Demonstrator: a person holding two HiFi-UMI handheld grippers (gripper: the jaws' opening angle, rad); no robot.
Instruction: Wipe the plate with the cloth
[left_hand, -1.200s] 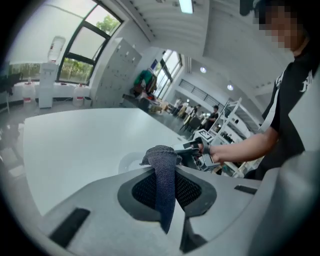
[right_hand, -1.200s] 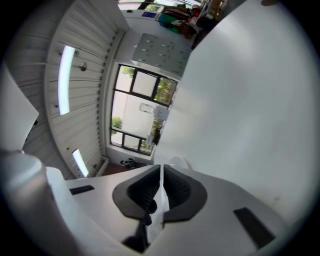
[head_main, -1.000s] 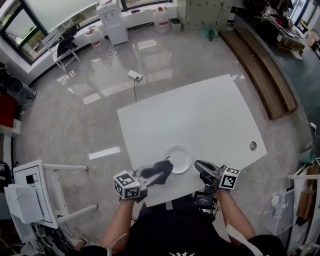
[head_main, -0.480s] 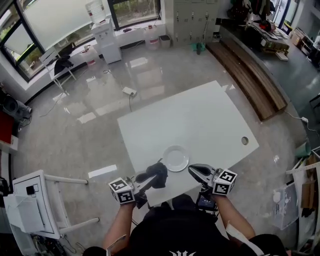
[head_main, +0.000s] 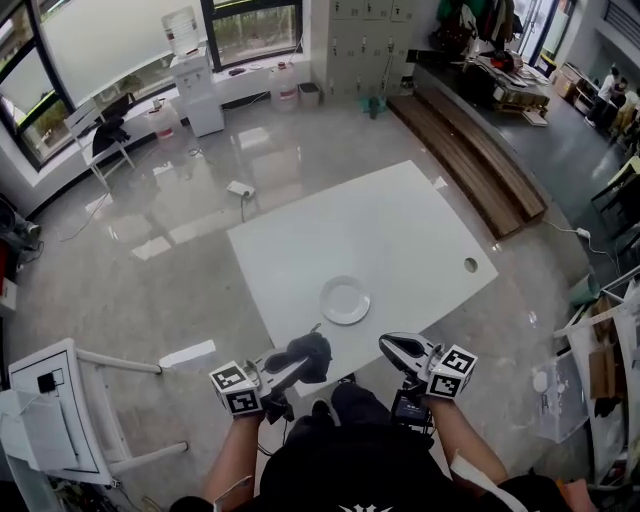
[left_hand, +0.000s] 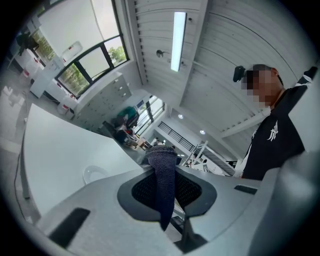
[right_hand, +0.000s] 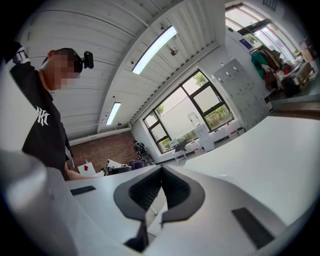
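Observation:
A white round plate (head_main: 345, 300) lies on the white table (head_main: 390, 235) near its front edge, and shows small in the left gripper view (left_hand: 93, 174). My left gripper (head_main: 297, 366) is shut on a dark knitted cloth (head_main: 309, 356), which hangs between the jaws (left_hand: 162, 187) below and left of the plate, off the table's front edge. My right gripper (head_main: 398, 349) is held at the table's front edge right of the plate, shut with nothing between its jaws (right_hand: 161, 192).
A round hole (head_main: 470, 265) sits in the table's right side. A white chair frame (head_main: 60, 400) stands on the floor at the left. A long wooden bench (head_main: 470, 150) runs along the right, and a power strip with cable (head_main: 238, 188) lies behind the table.
Both grippers have drawn back from the plate toward the person. The cloth, earlier beside the plate's rim, now hangs clear of it past the table edge. The head view has lifted.

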